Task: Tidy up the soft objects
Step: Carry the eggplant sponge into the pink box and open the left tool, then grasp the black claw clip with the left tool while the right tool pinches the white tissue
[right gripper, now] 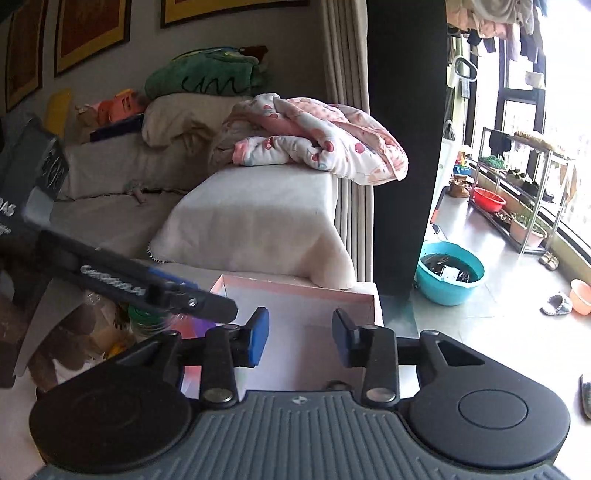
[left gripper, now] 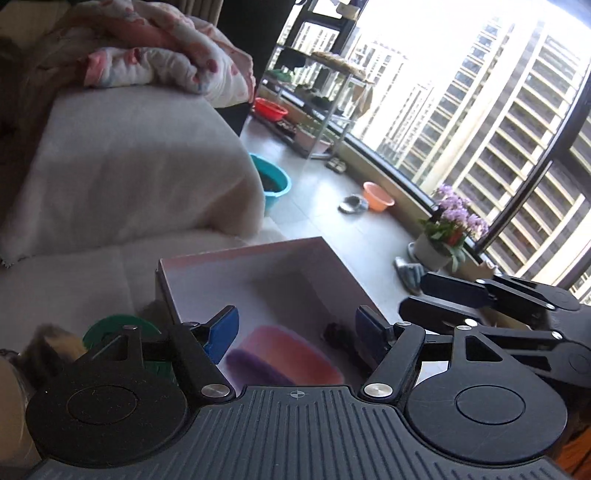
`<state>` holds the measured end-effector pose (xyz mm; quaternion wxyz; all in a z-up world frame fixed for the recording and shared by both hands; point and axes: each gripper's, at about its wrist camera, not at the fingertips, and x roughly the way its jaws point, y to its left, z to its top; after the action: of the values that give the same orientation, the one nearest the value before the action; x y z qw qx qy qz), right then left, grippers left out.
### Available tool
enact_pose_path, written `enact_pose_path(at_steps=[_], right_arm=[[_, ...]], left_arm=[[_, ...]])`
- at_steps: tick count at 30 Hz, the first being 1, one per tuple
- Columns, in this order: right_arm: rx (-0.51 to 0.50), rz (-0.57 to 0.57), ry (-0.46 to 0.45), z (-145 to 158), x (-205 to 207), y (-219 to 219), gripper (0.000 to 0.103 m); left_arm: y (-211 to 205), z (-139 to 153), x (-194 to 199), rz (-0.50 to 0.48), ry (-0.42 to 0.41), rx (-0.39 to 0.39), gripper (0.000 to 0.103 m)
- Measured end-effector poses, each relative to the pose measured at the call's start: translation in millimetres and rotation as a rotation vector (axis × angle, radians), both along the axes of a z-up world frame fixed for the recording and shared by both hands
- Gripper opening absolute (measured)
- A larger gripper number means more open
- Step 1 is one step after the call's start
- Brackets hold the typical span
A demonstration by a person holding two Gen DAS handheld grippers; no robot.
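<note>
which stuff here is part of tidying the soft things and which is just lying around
Part of the job:
- pink box, open
- striped soft item inside it
- left hand-held gripper and right hand-held gripper, both open with nothing between them

Just lying about:
- teal basin
- red basin
- potted flowers
- floral quilt

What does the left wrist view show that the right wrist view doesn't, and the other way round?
Only the left wrist view: the striped pink, orange and purple soft item lying inside the box, the potted purple flowers by the window, and the tower blocks outside.

Only the right wrist view: the green plush atop the sofa back, the framed pictures on the wall, hanging laundry.

Both: the open pink-rimmed box, the floral quilt, the teal basin, and both grippers, left and right, open and empty.
</note>
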<state>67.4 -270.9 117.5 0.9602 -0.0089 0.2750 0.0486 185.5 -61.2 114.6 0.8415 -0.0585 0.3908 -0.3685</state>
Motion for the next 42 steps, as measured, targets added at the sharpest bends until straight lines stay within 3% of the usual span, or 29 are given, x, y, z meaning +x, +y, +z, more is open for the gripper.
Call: enact_pose_path(at_steps=[6,11,16,19,24,27,31,36,39,42], right_arm=[[0.006,-0.012,0.023,-7,-3,12,0.040],[-0.023,0.017,0.049,-16,-4,29,0.045],[-0.023,0.076,0.080,-25,3,58,0.045],[-0.008,0.131,0.091,-25,5,80,0.045],[-0.022,0.243,0.123,-33,-1,123,0.045],[-0.049,0.307,0.145,-41,-9,146,0.045],[-0.090,0.405,0.160,-49,-17,174,0.046],[-0.083,0.539,0.157,-52,-14,210,0.056],[-0.076,0.617,0.175,-58,-2,233,0.060],[-0.126,0.626,0.248,-81,16,255,0.064]], left_arm=[[58,23,-2,0.118,-0.094,-0.147,0.075],[135,24,-22,0.282,-0.169,-0.069,0.075],[205,-4,-51,0.432,-0.109,-0.007,0.075],[231,-27,-68,0.450,-0.047,0.013,0.075],[239,-61,-84,0.419,0.057,0.041,0.075],[238,-70,-90,0.425,0.071,0.058,0.075],[251,-71,-98,0.471,0.064,0.028,0.075],[266,-64,-107,0.523,0.050,-0.010,0.075],[271,-68,-110,0.544,0.088,-0.028,0.075],[277,-77,-114,0.555,0.141,-0.068,0.075]])
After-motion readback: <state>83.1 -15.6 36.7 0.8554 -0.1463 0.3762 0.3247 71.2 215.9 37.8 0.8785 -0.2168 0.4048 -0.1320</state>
